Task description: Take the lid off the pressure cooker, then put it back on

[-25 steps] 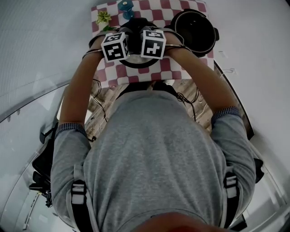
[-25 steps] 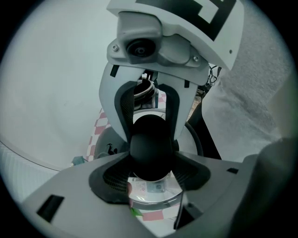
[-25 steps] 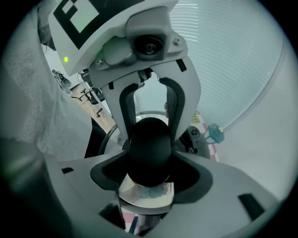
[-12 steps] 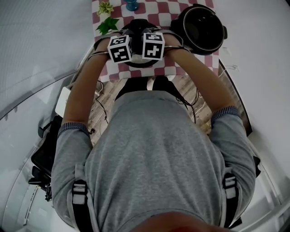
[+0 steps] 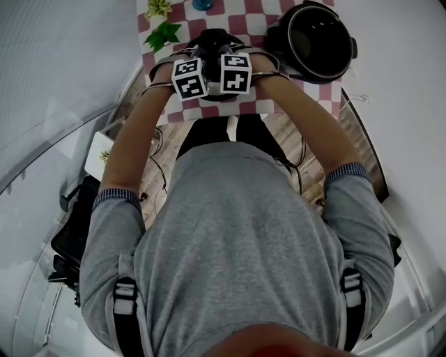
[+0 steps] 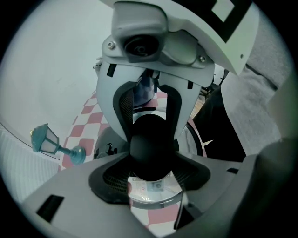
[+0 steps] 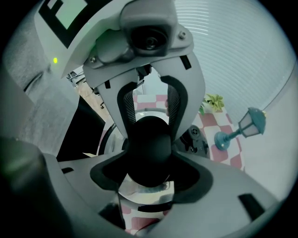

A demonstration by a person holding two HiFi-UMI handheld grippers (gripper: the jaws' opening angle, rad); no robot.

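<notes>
gripping the lid knob [image 6: 149, 148] still, lamp [image 6: 46, 141] newly visible.

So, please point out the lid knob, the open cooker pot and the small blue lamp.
lid knob [image 6: 149, 148]: left gripper view, the black ball's middle.
cooker pot [image 5: 317, 43]: head view, its dark inside.
blue lamp [image 7: 253, 120]: right gripper view, the lantern head.

Smooth black knob [image 6: 151, 148], polished metal lid [image 6: 153, 194], matt cloth [image 5: 306, 94]

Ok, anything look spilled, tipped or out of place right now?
Nothing stands out. The left gripper and right gripper both clamp the lid knob; the open pot sits upright on the checkered cloth.
</notes>
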